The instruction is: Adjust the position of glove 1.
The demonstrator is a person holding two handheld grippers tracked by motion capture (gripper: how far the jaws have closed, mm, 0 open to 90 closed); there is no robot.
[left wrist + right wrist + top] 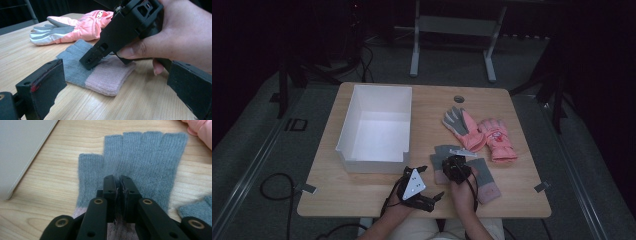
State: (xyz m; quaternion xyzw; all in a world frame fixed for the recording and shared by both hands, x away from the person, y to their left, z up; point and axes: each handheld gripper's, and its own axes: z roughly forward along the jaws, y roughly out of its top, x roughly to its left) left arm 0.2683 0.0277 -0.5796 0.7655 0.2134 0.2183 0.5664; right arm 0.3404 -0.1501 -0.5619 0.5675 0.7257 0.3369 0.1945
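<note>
Two grey gloves (447, 159) and two pink gloves (482, 132) lie right of one white box (377, 127). Right tool (119, 178) nearly closed, pinching grey glove w/ jaws; left tool (419, 192) wide open, empty.

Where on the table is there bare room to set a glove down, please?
Free: the wood left of the white box, the front strip before it, and the back right corner beyond the pink gloves. Crowded: the front middle, with both tools and the grey gloves.
</note>
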